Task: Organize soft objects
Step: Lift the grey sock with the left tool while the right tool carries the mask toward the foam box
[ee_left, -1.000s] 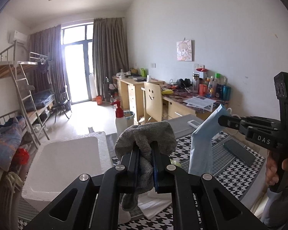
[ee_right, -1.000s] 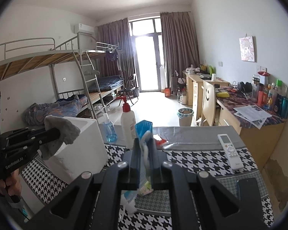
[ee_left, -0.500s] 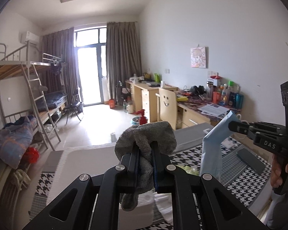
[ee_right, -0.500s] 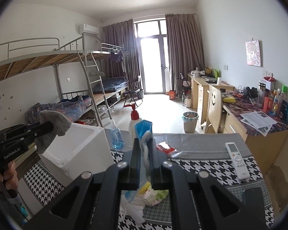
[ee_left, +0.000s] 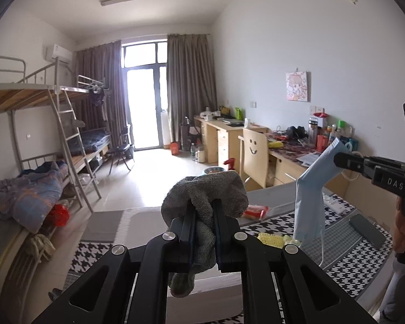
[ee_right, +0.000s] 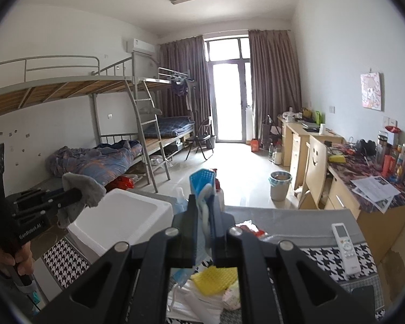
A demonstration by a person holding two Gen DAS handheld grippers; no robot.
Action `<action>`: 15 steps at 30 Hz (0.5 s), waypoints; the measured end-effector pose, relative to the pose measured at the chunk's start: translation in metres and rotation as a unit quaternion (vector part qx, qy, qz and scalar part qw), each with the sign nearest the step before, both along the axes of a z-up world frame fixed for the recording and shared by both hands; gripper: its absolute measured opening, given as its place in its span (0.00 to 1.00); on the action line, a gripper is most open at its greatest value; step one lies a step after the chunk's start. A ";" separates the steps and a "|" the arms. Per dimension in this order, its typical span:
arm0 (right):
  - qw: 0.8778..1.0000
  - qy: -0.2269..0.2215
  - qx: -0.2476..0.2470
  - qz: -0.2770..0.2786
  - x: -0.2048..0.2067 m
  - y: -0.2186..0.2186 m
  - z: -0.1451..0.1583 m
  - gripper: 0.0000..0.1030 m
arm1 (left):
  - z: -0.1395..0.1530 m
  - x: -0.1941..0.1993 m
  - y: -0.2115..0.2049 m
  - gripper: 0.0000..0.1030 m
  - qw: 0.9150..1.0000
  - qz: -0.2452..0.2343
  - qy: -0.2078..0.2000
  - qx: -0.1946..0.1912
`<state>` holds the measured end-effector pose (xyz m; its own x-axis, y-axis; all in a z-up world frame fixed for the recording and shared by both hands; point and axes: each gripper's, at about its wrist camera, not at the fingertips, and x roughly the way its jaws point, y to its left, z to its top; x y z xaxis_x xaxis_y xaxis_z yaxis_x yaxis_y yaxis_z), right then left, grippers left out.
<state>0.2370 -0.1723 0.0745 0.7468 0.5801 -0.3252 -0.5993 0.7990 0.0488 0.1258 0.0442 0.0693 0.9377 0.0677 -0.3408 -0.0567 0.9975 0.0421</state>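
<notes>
The left gripper (ee_left: 203, 221) is squeezed tight on one gray cloth (ee_left: 202, 202), bunched up between its fingers. The right gripper (ee_right: 205, 210) is pinched shut on one blue face mask (ee_left: 310, 197), which hangs down below it. Both are soft and light — they flop, so a pinch at the middle seems best. One white foam box (ee_right: 116, 216) sits just under the left gripper.

we see a table under a black-and-white houndstooth cloth (ee_right: 325, 253), bearing a white foam box (ee_right: 116, 221), a white remote control (ee_right: 344, 248), a yellow sponge (ee_right: 214, 279) and a dark phone (ee_left: 367, 229).
</notes>
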 end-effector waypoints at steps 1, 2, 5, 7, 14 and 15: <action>1.000 -0.002 0.000 0.002 0.000 0.002 0.001 0.10 | 0.000 -0.001 0.002 0.12 1.000 0.003 -0.001 0.000; 1.000 -0.004 0.000 0.005 0.000 0.005 0.003 0.10 | 0.000 -0.002 0.005 0.12 1.000 0.007 0.000 0.000; 1.000 -0.006 0.001 0.013 0.001 0.012 0.008 0.10 | 0.000 -0.006 0.010 0.12 1.000 0.016 -0.001 0.001; 1.000 -0.010 0.001 0.019 0.002 0.017 0.010 0.10 | 0.000 -0.007 0.013 0.12 1.000 0.022 -0.002 0.002; 0.999 -0.013 0.005 0.042 0.008 0.034 0.020 0.10 | -0.001 -0.014 0.020 0.12 0.999 0.044 -0.003 -0.002; 0.999 -0.014 0.005 0.046 0.008 0.037 0.021 0.10 | -0.001 -0.015 0.022 0.12 0.999 0.049 -0.004 -0.002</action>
